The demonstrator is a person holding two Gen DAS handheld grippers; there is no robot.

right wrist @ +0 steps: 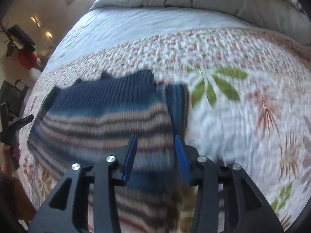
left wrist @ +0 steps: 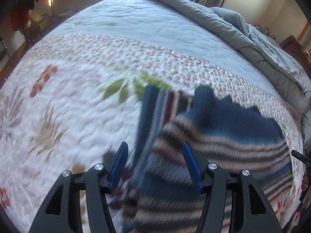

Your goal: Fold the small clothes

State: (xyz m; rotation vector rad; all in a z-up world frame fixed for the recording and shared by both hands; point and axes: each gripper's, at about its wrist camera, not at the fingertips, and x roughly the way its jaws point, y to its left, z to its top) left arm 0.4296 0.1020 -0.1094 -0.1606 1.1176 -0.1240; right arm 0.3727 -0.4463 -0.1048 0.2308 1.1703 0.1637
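Left wrist view: left hand-held gripper (left wrist: 155,165) wide over the striped sweater (left wrist: 223,136); right hand-held gripper (right wrist: 155,155) likewise wide. Risk: the sleeve (left wrist: 147,116) beside the sweater's body slips unfolded on the quilt (left wrist: 68,116).

Soft daylight, heavy motion blur, fisheye-warped edges.

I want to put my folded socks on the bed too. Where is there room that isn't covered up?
The flowered quilt is bare beside the striped sweater, around the green leaf print. The plain pale blue band beyond the small-flower border is bare too. Crowded spots: where the sweater lies, and the far edge, where the rumpled grey comforter is heaped.
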